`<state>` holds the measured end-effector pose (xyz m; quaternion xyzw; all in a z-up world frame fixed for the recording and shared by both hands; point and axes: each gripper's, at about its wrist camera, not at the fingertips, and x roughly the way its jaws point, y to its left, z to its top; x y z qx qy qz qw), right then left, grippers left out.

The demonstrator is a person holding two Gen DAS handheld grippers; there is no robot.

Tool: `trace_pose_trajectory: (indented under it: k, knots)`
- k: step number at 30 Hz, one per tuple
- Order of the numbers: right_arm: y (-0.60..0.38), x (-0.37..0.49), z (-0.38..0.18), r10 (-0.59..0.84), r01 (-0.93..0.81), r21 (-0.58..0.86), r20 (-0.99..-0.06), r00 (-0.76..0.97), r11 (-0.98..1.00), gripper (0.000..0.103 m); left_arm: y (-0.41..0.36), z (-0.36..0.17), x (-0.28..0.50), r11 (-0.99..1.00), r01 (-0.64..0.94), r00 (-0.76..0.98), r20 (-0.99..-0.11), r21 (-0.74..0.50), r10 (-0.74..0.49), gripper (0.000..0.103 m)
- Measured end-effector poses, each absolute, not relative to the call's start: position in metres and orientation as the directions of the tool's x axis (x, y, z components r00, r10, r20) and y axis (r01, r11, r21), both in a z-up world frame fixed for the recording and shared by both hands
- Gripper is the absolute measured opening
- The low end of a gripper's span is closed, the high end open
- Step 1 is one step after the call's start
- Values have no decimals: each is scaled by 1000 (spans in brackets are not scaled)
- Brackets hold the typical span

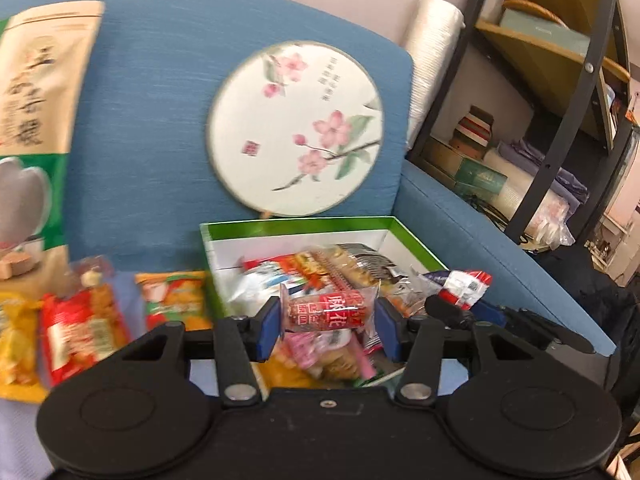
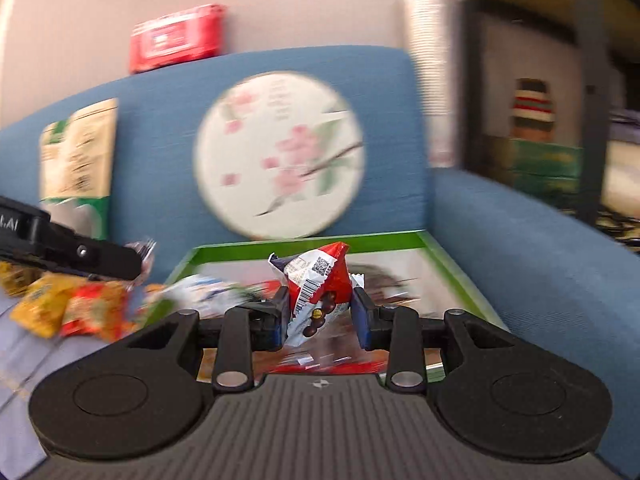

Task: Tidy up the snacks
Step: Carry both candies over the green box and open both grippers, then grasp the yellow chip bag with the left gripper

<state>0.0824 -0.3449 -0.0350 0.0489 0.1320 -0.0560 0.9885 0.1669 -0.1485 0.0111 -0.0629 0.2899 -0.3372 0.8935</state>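
My left gripper (image 1: 328,306) is shut on a small clear-wrapped snack with a red label (image 1: 320,314), held over the near end of a green-rimmed white box (image 1: 296,226) that is full of mixed snack packets. My right gripper (image 2: 320,300) is shut on a red, white and blue packet of chocolate balls (image 2: 316,276), held above the same box (image 2: 304,242). That packet (image 1: 464,284) also shows at the right in the left wrist view. The left gripper's finger (image 2: 100,258) reaches in from the left of the right wrist view. Both views are blurred.
Loose packets lie left of the box on the blue sofa seat: a red one (image 1: 80,328), an orange one (image 1: 176,300), a yellow one (image 1: 16,344). A tall snack bag (image 1: 36,120) and a round flowered fan (image 1: 296,128) lean on the backrest. A black shelf (image 1: 560,100) stands right.
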Motion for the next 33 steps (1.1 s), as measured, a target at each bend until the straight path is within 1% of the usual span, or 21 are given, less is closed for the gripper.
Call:
trace_pose_trajectory:
  k: [3,6,7,8,9,10,11,13,16,20,23,26,28,30,33]
  knots:
    - [-360,84,-39,-135,169,112,-262,955,979,57,-173,8,174,759,584,601,-475,-288,-643,71]
    - [-364,90,-44,-142,180,119,-272,952,976,58,-191,2,180,755,600,597,-480,-264,-643,74]
    - [-363,92,-46,-146,185,114,-285,947,976,60,-193,-1,182,757,600,600,-481,-259,-640,80]
    - [-362,96,-49,-143,184,106,-312,939,977,67,-195,-4,184,757,601,602,-479,-254,-639,94]
    - [-361,100,-53,-137,180,95,-345,928,979,94,-195,-8,186,765,595,610,-482,-245,-629,103]
    - [-358,101,-54,-145,185,80,-360,922,980,103,-193,-10,185,784,575,630,-485,-234,-607,103]
    - [-354,101,-55,-159,189,50,-359,920,981,103,-188,-11,183,806,548,659,-477,-226,-582,103]
    - [-345,97,-52,-170,181,1,-335,927,983,103,-175,-14,179,811,535,670,-464,-238,-579,103]
    - [-337,90,-48,-153,163,9,-296,943,987,103,-158,-18,176,814,513,650,-496,-272,-576,103]
    - [-322,83,-44,-42,65,76,-272,961,995,103,-126,-22,161,845,452,681,-503,-284,-533,103]
    - [-304,82,-41,93,-63,118,-269,959,991,103,-87,-26,150,871,399,710,-504,-288,-492,103]
    - [-285,79,-40,224,-185,164,-272,936,969,103,-44,-27,147,906,296,752,-512,-303,-416,103]
    - [-274,80,-42,300,-248,204,-289,909,947,103,-14,-26,153,927,218,781,-516,-305,-354,103]
    - [-264,84,-45,336,-278,213,-323,885,937,103,10,-25,161,951,130,810,-523,-282,-266,103]
    - [-255,85,-48,333,-290,172,-336,881,941,103,46,-24,179,959,-7,843,-517,-284,-147,103]
